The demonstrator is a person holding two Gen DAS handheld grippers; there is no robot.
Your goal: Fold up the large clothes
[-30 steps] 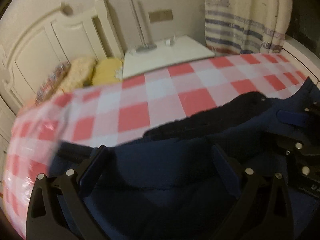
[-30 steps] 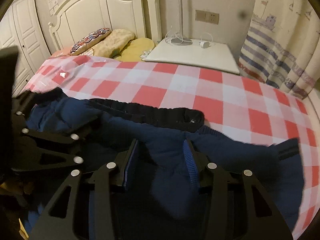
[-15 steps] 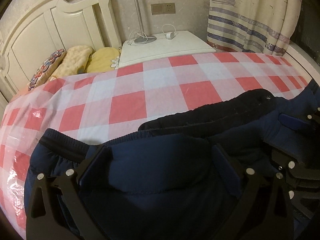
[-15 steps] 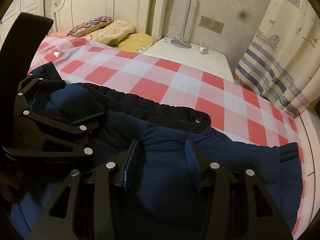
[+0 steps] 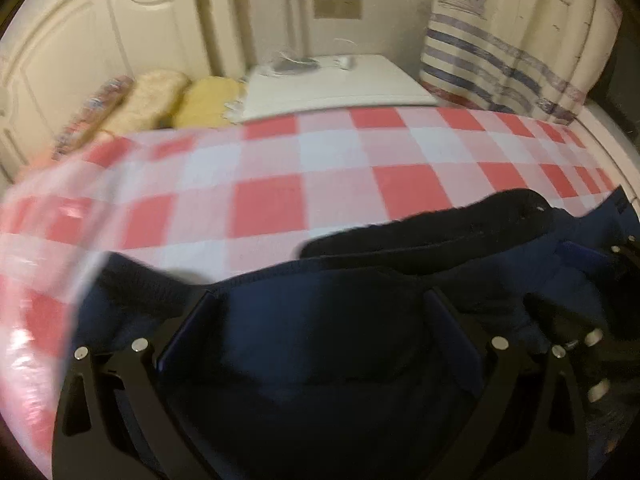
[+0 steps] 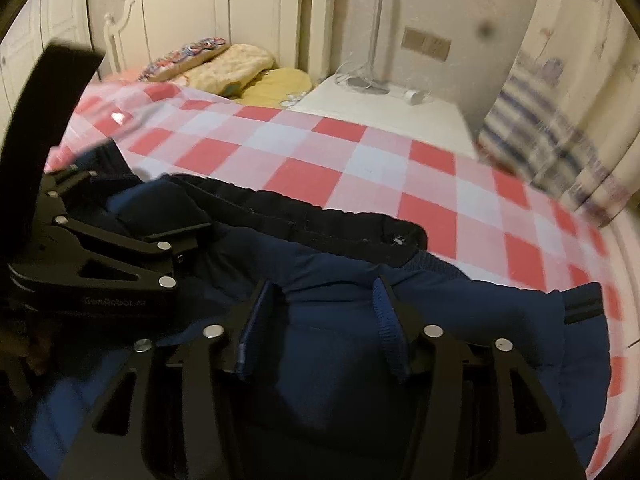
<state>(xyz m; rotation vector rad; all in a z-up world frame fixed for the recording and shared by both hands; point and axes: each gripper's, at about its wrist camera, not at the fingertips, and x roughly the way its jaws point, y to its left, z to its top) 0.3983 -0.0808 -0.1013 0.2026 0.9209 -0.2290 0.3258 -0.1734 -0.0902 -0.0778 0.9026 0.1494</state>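
A: Any lettering out there? Right wrist view first.

B: One line, pale print on the black side plate of the left hand-held gripper [image 6: 168, 216], low on its frame. It looks like "GenRobot.AI", though the letters are small and soft, so take that as a best reading.

A: And the left wrist view?

B: Too blurred. Nothing there can be read.

A: The curtain [image 6: 568, 128]?

B: Stripes and little pictures on it, no words I can make out.
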